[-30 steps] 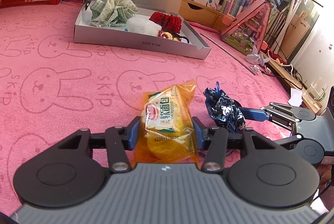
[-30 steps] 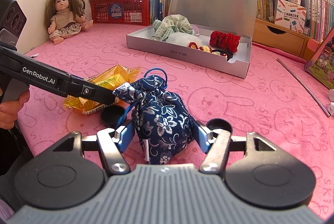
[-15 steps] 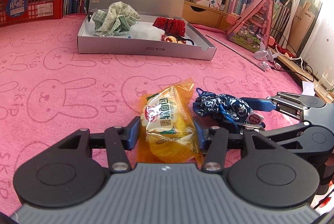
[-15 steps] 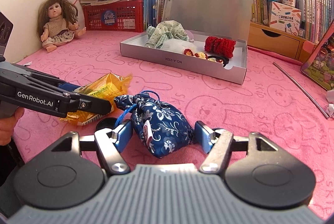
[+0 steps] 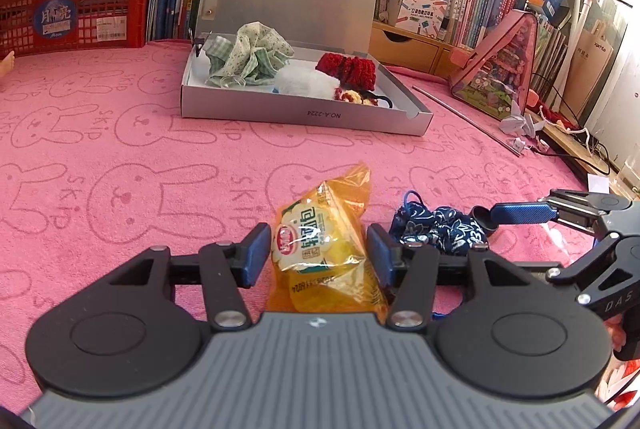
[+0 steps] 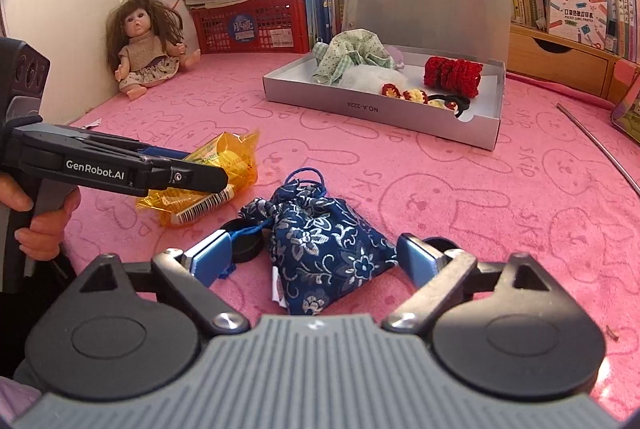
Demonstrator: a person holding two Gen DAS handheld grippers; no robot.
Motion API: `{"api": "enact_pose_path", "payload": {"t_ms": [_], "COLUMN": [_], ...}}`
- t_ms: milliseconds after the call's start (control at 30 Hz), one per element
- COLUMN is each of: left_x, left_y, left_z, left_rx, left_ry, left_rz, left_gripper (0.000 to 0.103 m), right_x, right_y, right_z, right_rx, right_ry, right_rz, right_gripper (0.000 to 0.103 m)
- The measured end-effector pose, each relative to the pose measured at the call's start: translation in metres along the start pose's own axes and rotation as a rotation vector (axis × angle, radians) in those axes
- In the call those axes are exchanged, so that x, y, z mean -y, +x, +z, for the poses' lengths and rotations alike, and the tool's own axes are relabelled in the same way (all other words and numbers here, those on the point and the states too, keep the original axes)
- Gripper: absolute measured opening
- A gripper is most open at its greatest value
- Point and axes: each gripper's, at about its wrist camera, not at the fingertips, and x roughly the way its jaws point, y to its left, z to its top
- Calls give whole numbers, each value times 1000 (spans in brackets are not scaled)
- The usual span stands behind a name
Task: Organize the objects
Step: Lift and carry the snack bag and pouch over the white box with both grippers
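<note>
Two hand-held grippers | left hand-held gripper (image 5: 316, 253): pads closed on orange bread packet (image 5: 324, 245) | right hand-held gripper (image 6: 308, 261): jaws opening, wide, blue floral drawstring pouch (image 6: 324, 245) lying loose between them on pink rabbit-print cloth (image 6: 480, 189) | silver box (image 6: 384, 105) beyond, lid up

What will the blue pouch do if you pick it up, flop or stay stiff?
The pouch probably flops: it is soft cloth, slumped on the blanket. It likely won't roll, since it lies wide and flat. Its cord may dangle.
</note>
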Motion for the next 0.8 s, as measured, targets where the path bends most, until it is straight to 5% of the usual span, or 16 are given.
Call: {"api": "enact_pose_path", "payload": {"t_ms": [300,800], "left_x": [7,10], "left_y": [10,16], "left_z": [-8,-13], "left_rx": [-14,-14], "left_ry": [22,39], "left_rz": [6,2], "left_gripper": [59,59], "right_x": [-7,-19], "right_y": [23,38], "right_z": [7,1], "right_rx": [-31,-67], "right_ry": [-70,-94], "right_rz": [-174,-143], "right_gripper": [93,75]}}
